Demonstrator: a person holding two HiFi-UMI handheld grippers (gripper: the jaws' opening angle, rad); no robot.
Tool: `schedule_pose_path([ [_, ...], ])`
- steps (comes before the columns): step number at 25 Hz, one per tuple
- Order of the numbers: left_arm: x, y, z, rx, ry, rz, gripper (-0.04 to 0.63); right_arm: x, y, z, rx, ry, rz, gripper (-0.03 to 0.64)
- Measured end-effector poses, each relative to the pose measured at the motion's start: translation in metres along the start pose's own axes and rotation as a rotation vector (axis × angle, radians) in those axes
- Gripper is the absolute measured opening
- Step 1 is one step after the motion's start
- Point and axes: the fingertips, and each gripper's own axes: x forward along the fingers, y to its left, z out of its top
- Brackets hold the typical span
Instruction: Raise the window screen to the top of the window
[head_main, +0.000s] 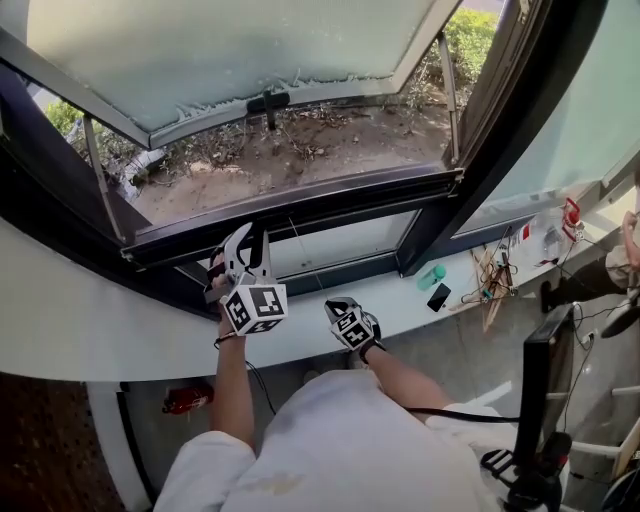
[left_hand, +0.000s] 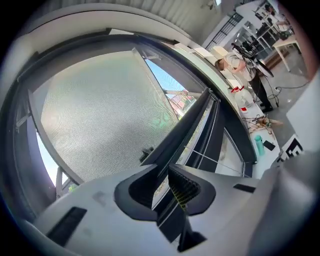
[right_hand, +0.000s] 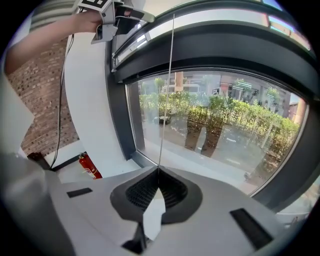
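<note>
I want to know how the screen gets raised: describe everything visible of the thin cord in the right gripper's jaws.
The cord is a very thin, pale line, perhaps string. It is taut and straight, running from the shut jaws of the right gripper, which pinch it at the bottom, up in front of the window glass to the dark frame above. Nothing else visibly touches it; its top fixing cannot be made out.

No word, number or brand name can be read anywhere. The marker cubes (head_main: 254, 308) on the left claw (left_hand: 167, 172) and right claw (right_hand: 159, 174) bear only black-and-white square patterns. The label on the red fire extinguisher (head_main: 188, 398), on the floor at near left, is too small to read.
</note>
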Motion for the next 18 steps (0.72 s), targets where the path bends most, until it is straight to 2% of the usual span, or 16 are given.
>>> schedule_pose_path([
  [5, -0.013, 0.001, 0.0, -0.149, -0.022, 0.01, 0.067, 0.0, 0.005, 0.003, 0.0, -0.018, 0.005, 0.003],
  [10, -0.024, 0.003, -0.009, -0.398, -0.051, 0.013, 0.067, -0.002, 0.007, 0.007, 0.004, -0.035, 0.002, 0.003],
  [12, -0.03, 0.005, -0.01, -0.469, -0.058, 0.018, 0.041, -0.002, 0.007, 0.007, 0.007, -0.037, 0.001, 0.003],
  [18, -0.037, -0.003, -0.017, -0.557, -0.061, 0.013, 0.012, -0.005, 0.006, 0.01, 0.018, -0.038, 0.001, 0.003],
])
